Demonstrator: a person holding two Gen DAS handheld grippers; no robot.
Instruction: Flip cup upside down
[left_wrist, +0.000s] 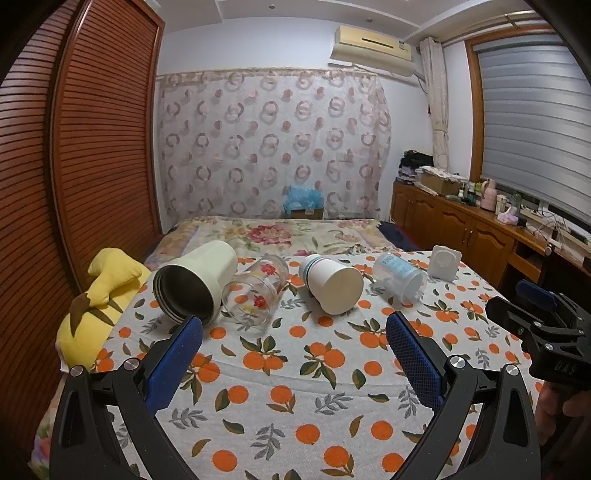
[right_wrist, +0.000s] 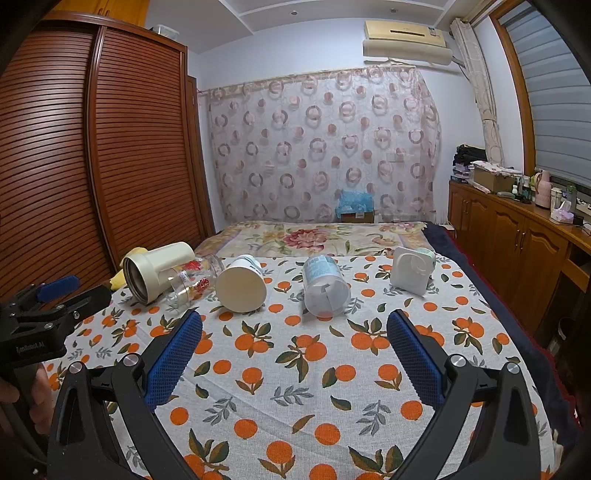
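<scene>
Five cups lie on their sides on the orange-print cloth (left_wrist: 295, 369). From the left wrist, the cream cup (left_wrist: 195, 282) at 11 o'clock partly hides the glass cup (left_wrist: 255, 291); its mouth faces the camera. The left gripper (left_wrist: 294, 334) is spread wide, empty.

From the right wrist, the clear plastic cup (right_wrist: 325, 286) at 12 o'clock points its mouth here, free cloth around it. The right gripper (right_wrist: 294, 330) gapes wide, empty.
</scene>
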